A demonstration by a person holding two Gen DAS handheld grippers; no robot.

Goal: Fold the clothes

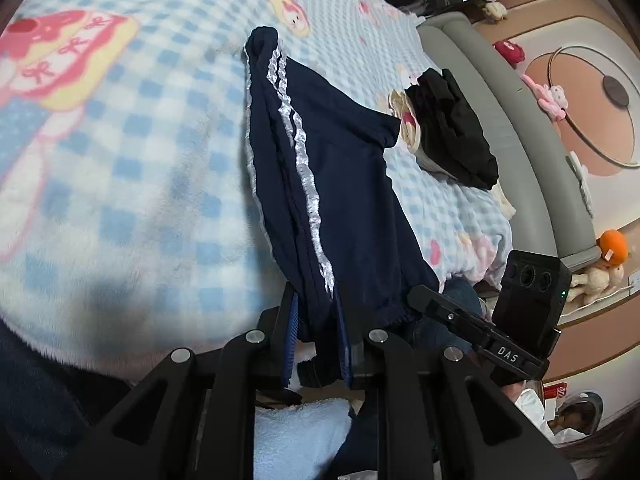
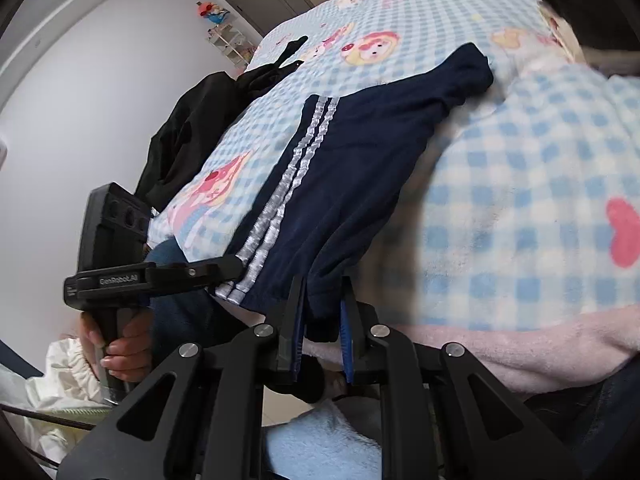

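**A:** Left wrist view first, nearest thing: what was the left gripper (image 1: 316, 332) doing?

**B:** It was clenched on the near hem of the navy-blue track shorts with twin white side stripes (image 1: 332, 184), cloth pinched between its blue-padded fingers at the bottom centre of the frame. In the right wrist view the right gripper (image 2: 322, 330) was likewise clamped on the same hem, at bottom centre, further along the edge.

**A:** And the shorts themselves?

**B:** They ran from both claws up across the blue-and-white checked fleece blanket with cartoon figures (image 1: 132, 152), their far end lying flat toward the upper middle. Beyond, at right of the left view, sat a small stack of folded clothes, black over cream (image 1: 448, 132).

**A:** What might have gone wrong?

**B:** I'd judge the grips shallow, right at the hem. A quick lift could have slipped one corner free, or the fluffy blanket could have dragged the far end, leaving a skewed fold. Uneven lifting would twist the stripes.

**A:** Any writing?

**B:** "DAS" on the right gripper's body at lower right of the left view; "GenRobot.AI" on the left gripper's body at left of the right view.
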